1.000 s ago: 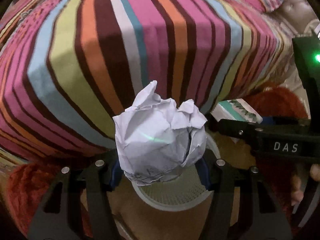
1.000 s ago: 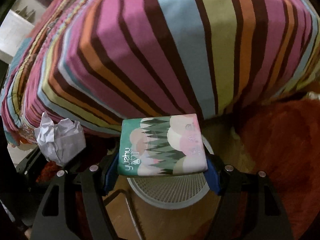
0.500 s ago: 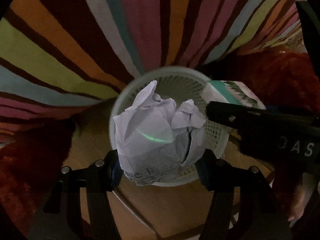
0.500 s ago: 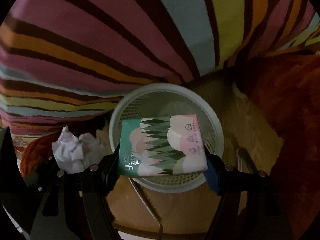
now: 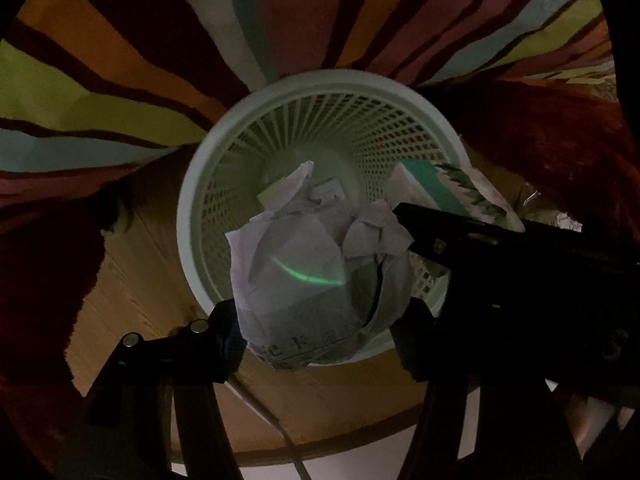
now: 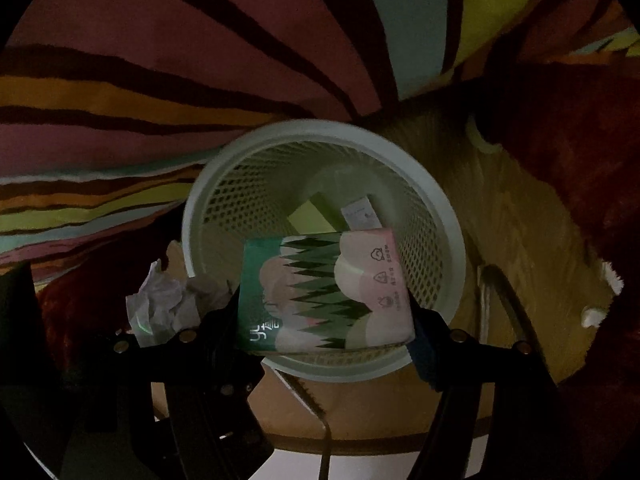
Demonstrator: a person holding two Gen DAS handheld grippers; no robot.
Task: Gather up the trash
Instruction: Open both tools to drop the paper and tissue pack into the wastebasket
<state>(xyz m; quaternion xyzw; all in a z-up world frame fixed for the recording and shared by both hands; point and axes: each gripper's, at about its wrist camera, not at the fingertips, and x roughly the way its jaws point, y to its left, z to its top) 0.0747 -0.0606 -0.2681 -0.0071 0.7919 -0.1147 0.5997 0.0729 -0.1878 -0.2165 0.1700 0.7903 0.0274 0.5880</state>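
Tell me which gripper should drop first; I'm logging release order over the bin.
Right, probably. The right gripper holds the tissue pack well inside the white basket rim; the left gripper holds the crumpled paper nearer the near rim.

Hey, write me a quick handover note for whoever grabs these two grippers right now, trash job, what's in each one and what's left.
Left gripper: shut on the crumpled paper ball, held over the near rim of the white mesh bin.
Right gripper: shut on the tissue pack, held over the bin's opening.
Bin: stands on the wood floor beside the striped bedcover; a yellow-green box and a white slip already lie at the bottom.
Done: both pieces carried to the bin.
Left: neither is released yet. Open the fingers, the paper ball perhaps a little farther in first.
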